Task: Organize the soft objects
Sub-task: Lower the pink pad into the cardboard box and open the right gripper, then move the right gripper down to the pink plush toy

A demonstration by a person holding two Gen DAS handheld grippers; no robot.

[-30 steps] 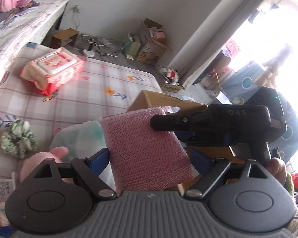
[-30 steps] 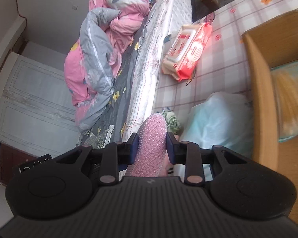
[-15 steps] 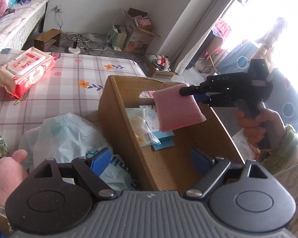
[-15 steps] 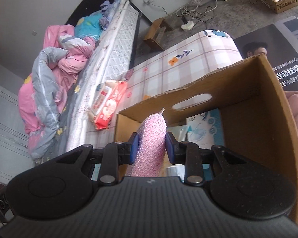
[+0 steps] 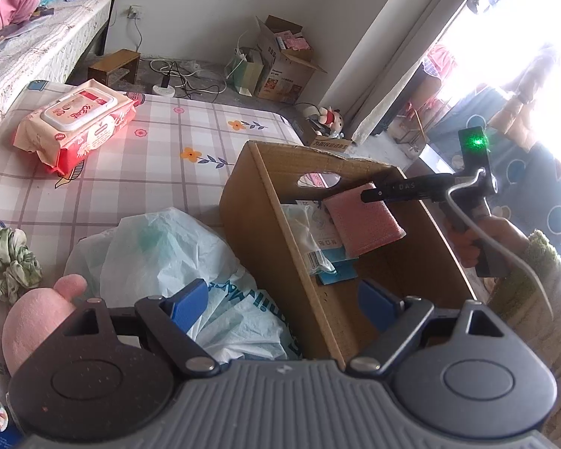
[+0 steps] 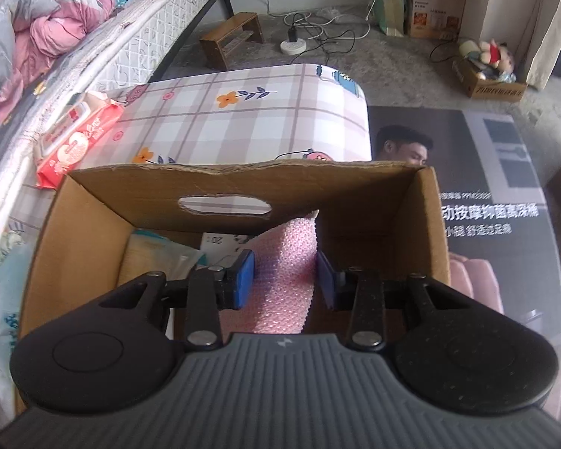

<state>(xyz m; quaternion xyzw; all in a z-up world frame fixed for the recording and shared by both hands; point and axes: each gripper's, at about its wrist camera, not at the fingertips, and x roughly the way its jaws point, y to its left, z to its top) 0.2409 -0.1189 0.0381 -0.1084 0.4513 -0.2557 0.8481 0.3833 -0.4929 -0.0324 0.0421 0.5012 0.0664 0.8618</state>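
Observation:
A pink textured cloth (image 6: pixel 286 262) hangs inside the open cardboard box (image 6: pixel 168 187). My right gripper (image 6: pixel 285 278) is over the box with its jaws spread, and the cloth lies loose between the blue pads. In the left wrist view the cloth (image 5: pixel 362 220) hangs at the right gripper's tip (image 5: pixel 370 196) inside the box (image 5: pixel 265 224). My left gripper (image 5: pixel 284 301) is open and empty, just left of the box's near corner. The box holds packets of masks (image 5: pixel 310 232).
On the checked table are a red wet-wipes pack (image 5: pixel 74 123), a white-teal plastic bag (image 5: pixel 175 262), a green scrunchie (image 5: pixel 7 265) and a pink plush toy (image 5: pixel 37 321). A bed (image 6: pixel 74 37) runs along the left. Boxes and cables lie on the floor.
My right gripper carried the pink cloth into the box, lowered it and opened its jaws. My left gripper let go of the cloth a second ago and stayed open beside the box.

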